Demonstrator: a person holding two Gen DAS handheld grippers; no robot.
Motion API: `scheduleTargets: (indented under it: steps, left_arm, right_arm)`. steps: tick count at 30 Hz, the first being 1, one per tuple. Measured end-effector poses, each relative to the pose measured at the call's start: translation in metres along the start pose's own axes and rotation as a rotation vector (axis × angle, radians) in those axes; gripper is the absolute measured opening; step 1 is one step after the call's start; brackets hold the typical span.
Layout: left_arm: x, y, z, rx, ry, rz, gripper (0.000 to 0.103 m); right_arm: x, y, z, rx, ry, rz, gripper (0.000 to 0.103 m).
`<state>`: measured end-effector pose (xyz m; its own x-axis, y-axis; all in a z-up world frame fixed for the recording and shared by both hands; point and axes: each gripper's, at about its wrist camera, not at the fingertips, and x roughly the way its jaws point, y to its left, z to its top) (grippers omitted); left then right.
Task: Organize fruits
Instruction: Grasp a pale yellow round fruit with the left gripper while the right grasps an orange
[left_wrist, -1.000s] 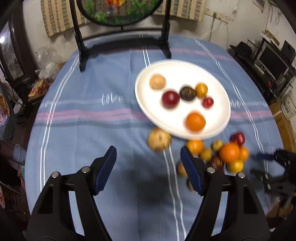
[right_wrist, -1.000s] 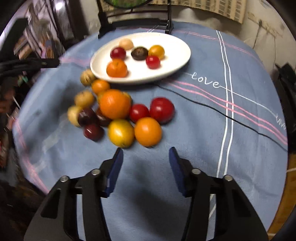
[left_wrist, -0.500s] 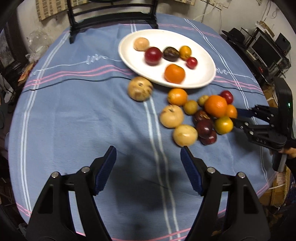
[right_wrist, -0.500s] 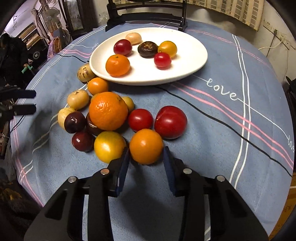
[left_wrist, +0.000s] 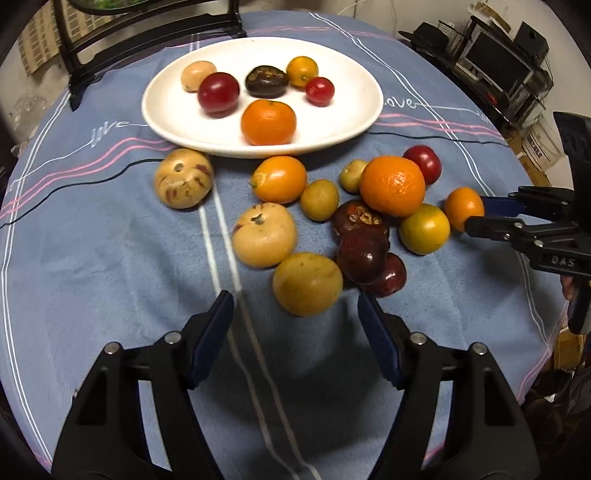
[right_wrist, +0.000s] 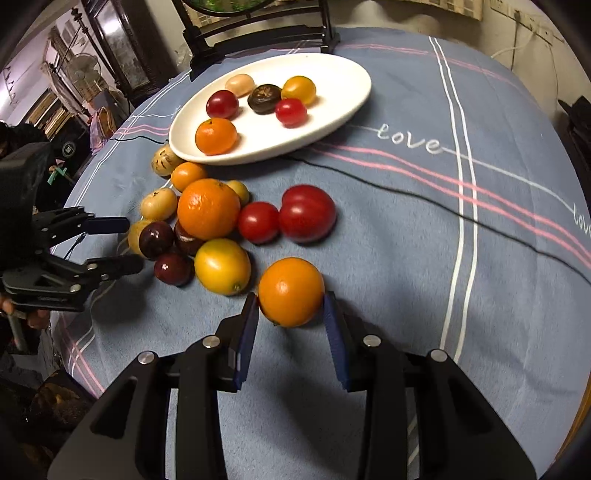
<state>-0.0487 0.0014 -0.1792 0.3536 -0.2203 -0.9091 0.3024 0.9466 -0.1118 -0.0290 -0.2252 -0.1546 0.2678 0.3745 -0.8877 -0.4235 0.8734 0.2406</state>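
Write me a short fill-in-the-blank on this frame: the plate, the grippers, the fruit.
1. The white plate holds ___ pieces of fruit.
2. The right gripper is closed on a small ___ fruit.
3. The left gripper has ___ between its pads.
4. The word stitched on the tablecloth beside the plate is ___.

Missing words: six; orange; nothing; love

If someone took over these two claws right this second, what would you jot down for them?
Right claw: shut on a small orange lying on the blue cloth.
Left claw: holds nothing, closing, just short of a yellow-tan fruit.
Done: six fruits on the white plate.
Left: the loose pile on the cloth beside the plate, including the big orange.
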Motion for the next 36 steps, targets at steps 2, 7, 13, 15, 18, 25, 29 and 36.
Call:
scheduleTargets:
  steps: [2,7,13,15,18,25,29,36]
  left_arm:
    - [0.006,-0.001,0.004,0.008,0.002,-0.006,0.066]
    - [0.013,-0.006,0.008,0.037,0.010,-0.013,0.039]
    - [0.005,-0.005,0.008,0.031,-0.009,-0.024,0.039]
    - [-0.003,-0.002,0.006,0.013,-0.020,-0.034,0.039]
    - [-0.010,0.004,0.001,-0.013,-0.027,-0.039,0.039]
    - [-0.023,0.017,-0.006,-0.059,-0.046,-0.044,0.039]
    - [-0.022,0.019,-0.006,-0.058,-0.041,-0.041,0.039]
    - [-0.009,0.023,-0.012,-0.083,-0.004,-0.060,0.039]
  right_arm:
    - [0.000,0.000,-0.003,0.006,0.005,0.001,0.036]
    - [0.002,0.001,-0.005,0.017,0.009,0.004,0.036]
    - [0.000,0.001,-0.005,0.025,0.005,0.008,0.036]
    - [-0.001,0.001,-0.006,0.028,0.001,0.010,0.036]
    - [-0.003,0.003,-0.007,0.031,-0.002,0.013,0.036]
    - [-0.004,0.006,-0.011,0.036,-0.010,0.012,0.035]
    - [-0.003,0.007,-0.011,0.033,-0.022,0.010,0.035]
    - [0.008,0.015,0.000,0.021,-0.016,-0.006,0.040]
